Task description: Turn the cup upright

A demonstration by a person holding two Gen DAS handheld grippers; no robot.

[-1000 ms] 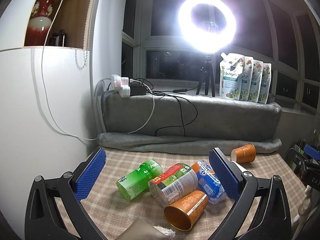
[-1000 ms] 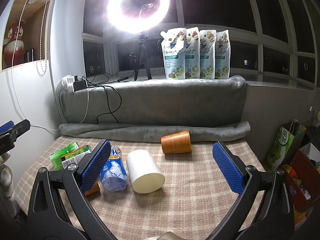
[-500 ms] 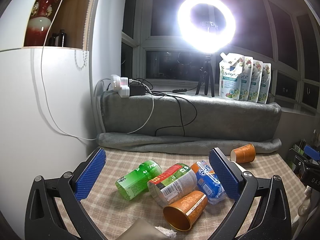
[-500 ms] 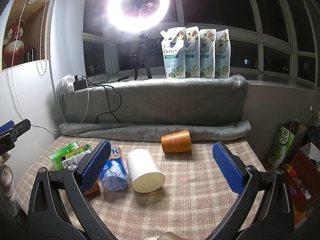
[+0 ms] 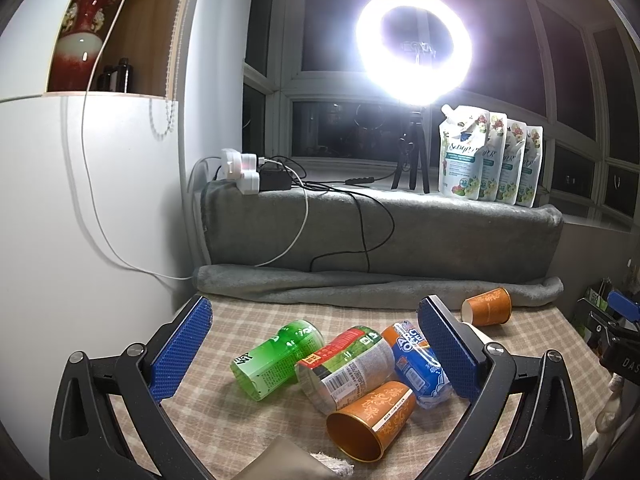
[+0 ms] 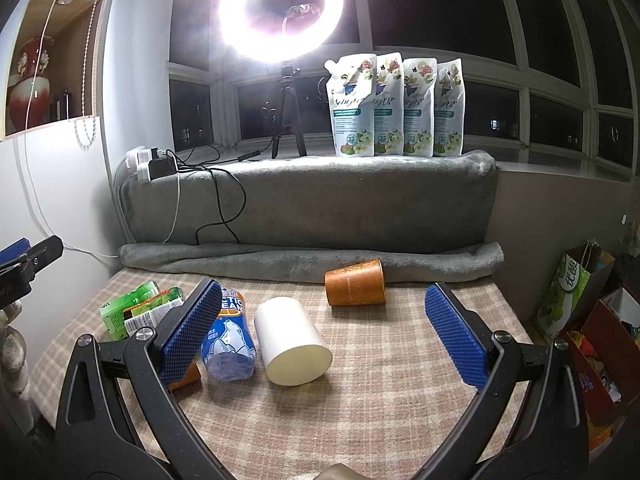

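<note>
I am looking over a surface covered in beige checked cloth (image 6: 360, 400), backed by a rolled grey blanket (image 6: 312, 260); nothing on it has been flipped yet, so I judge this to be the approach step, before any grasp; both tools hang above the near edge.

My left gripper (image 5: 316, 350) is spread wide and holds nothing; between its blue pads I see a heap of lying things: a green plastic bottle (image 5: 276, 356), a red-and-green labelled can (image 5: 346, 364), a blue-and-orange labelled bottle (image 5: 416, 360), and at the front an orange paper cup with gold pattern (image 5: 370, 416), on its side, mouth towards me, resting against the can.

My right gripper (image 6: 324, 332) is likewise wide apart and empty; inside its span lies a white cylindrical cup (image 6: 292, 340), on its side, just beside the blue bottle; farther back, near the blanket, a second orange paper cup (image 6: 354, 288) lies on its side, well apart from the rest.

Which cup the task means I cannot tell; the white one sits most squarely in the right gripper's span, so I would lower there, close across its wall, lift, and rotate the wrist until the mouth faces up; the cup may roll away on contact.
</note>
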